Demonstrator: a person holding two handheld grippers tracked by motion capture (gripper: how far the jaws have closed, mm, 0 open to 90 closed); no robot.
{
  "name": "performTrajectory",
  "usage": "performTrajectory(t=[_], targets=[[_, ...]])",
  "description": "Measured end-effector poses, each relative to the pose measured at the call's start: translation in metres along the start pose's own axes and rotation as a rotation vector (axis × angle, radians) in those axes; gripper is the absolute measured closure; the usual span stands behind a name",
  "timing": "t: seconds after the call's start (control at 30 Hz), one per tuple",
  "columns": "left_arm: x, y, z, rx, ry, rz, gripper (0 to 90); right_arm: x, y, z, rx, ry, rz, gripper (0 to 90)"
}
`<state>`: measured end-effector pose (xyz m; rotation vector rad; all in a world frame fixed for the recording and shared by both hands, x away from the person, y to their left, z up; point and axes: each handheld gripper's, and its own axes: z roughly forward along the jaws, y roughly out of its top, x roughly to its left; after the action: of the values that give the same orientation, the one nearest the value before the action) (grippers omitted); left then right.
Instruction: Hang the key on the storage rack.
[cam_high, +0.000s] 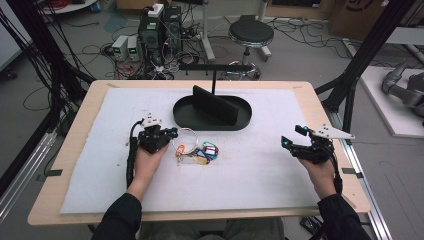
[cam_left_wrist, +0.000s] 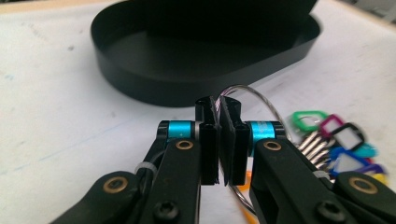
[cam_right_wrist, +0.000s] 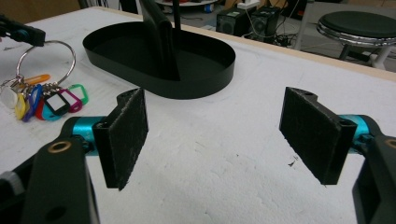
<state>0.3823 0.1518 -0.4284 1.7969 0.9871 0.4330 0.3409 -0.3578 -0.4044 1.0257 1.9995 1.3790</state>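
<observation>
1. We held the left gripper a little left of the middle of the high view. Its jaws were squeezed together on the thin wire ring.
2. In the left gripper view, the ring came out from between the two black pads and curved off to the right. The pads pinched the wire tight.
3. A bunch of keys with colored tags hung on the ring. It lay on the white mat, near the middle of the high view, just right of the left gripper.
4. In the left gripper view, the tags sat at the right edge, touching the mat.
5. A black oval tray stood just above the keys in the high view. It had a dark upright piece in its middle.
6. We held the right gripper at the right side of the high view, well apart from the keys.
7. In the right gripper view, its jaws stood wide apart with just the mat between them. The keys lay at the left edge there.
</observation>
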Motion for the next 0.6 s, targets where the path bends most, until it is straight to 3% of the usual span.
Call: performTrajectory(t=[0.43, 0.6], targets=[[-0.028, 0.004, -0.016, -0.066, -0.154, 0.069, 85.9, 0.002, 0.0, 0.001, 0.001, 0.004, -0.005, 23.9], [-0.032, 0.001, -0.012, -0.035, -0.145, 0.114, 84.0, 0.002, 0.0, 0.001, 0.004, 0.008, -0.003, 23.9]])
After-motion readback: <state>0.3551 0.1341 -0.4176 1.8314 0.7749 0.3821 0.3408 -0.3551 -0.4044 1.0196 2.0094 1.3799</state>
